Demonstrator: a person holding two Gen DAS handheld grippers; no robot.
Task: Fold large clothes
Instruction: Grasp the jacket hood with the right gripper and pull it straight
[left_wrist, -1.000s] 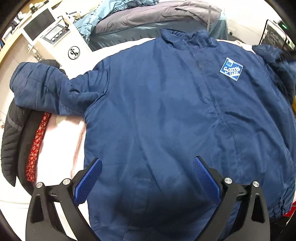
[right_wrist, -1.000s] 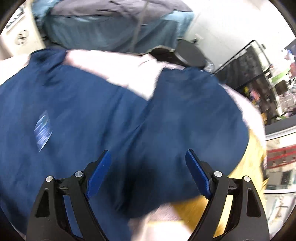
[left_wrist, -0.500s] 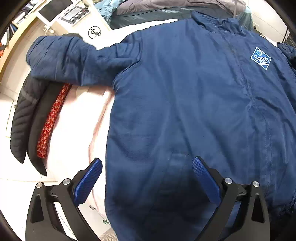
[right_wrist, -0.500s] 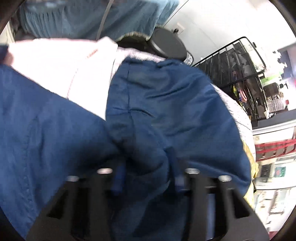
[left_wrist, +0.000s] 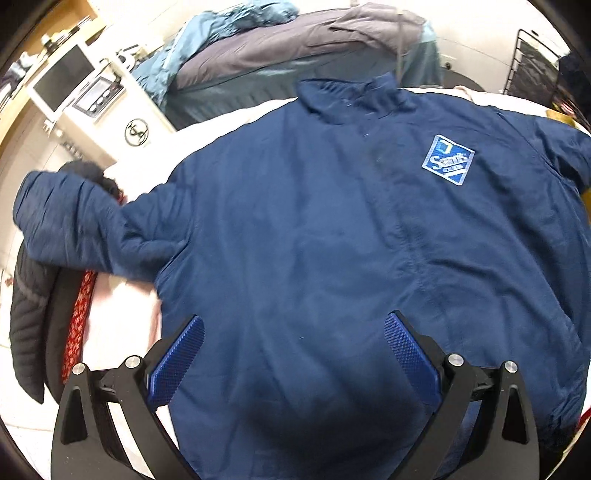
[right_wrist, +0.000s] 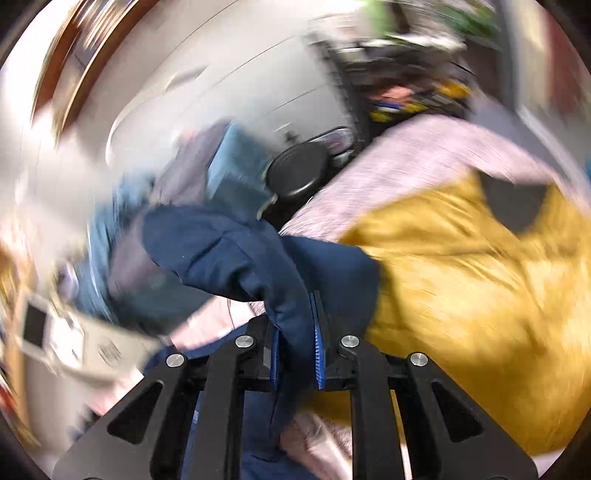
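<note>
A large navy jacket (left_wrist: 314, 229) lies front up on a pale pink cover, collar at the far side and a blue logo patch (left_wrist: 447, 159) on its chest. One sleeve (left_wrist: 74, 218) stretches out to the left. My left gripper (left_wrist: 293, 332) hovers open above the jacket's lower front, nothing between its blue pads. In the blurred right wrist view, my right gripper (right_wrist: 297, 332) has its jaws closing, and the pads press on a fold of the jacket's other sleeve (right_wrist: 229, 251), which is lifted off the cover.
A black puffer coat (left_wrist: 26, 314) and a red patterned cloth (left_wrist: 77, 317) hang over the left edge. A white machine (left_wrist: 92, 107) and a pile of grey and blue bedding (left_wrist: 295, 48) stand behind. A mustard yellow garment (right_wrist: 480, 295) lies at the right.
My right gripper went from wide open above the sleeve to shut on it, then swung up and rolled with the sleeve. The left gripper shifted a little over the jacket and stayed open.
</note>
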